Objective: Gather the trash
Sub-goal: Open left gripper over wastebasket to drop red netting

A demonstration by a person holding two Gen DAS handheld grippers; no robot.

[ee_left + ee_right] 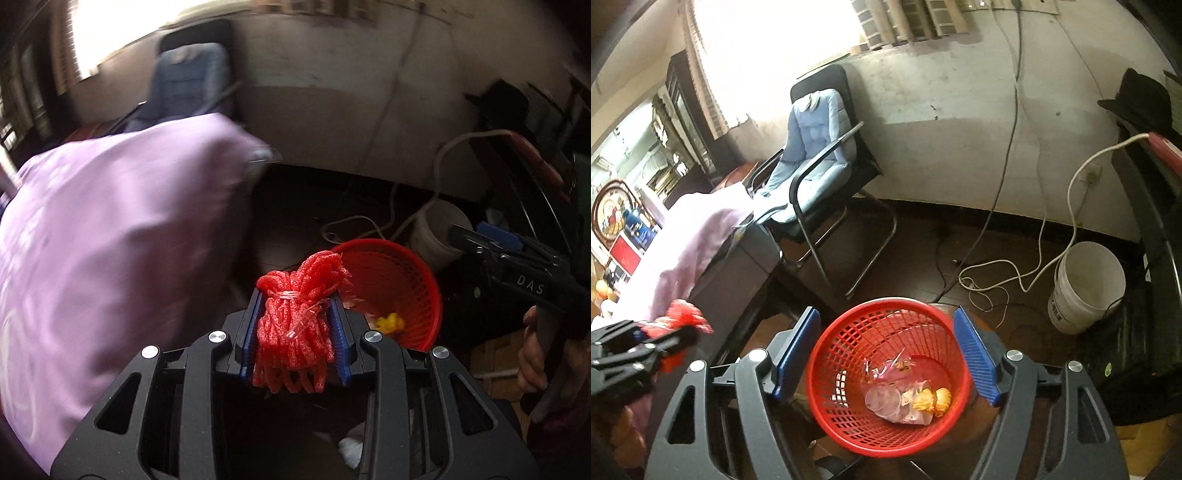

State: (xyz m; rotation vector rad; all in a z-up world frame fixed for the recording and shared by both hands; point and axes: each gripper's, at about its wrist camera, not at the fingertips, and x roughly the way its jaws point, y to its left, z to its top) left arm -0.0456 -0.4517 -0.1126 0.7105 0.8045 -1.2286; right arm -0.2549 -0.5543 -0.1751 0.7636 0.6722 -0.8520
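Observation:
My left gripper (295, 295) is shut on a bundle of red foam net (299, 317), held in the air left of and above a red mesh basket (413, 280). The basket stands on the dark floor and holds a clear plastic cup (886, 400), a clear wrapper (886, 369) and a yellow item (932, 398). My right gripper (886, 350) is open and empty, right above the basket's (827, 350) mouth. The left gripper (676, 332) with the red bundle (689, 314) shows at the left of the right wrist view. The right gripper (465, 236) shows at the right of the left wrist view.
A table under a lilac cloth (110, 240) stands close on the left. A black chair with a blue cushion (816, 147) stands by the far wall. A white bucket (1086, 288) and loose white cable (997, 273) lie right of the basket. Dark furniture (1145, 258) lines the right side.

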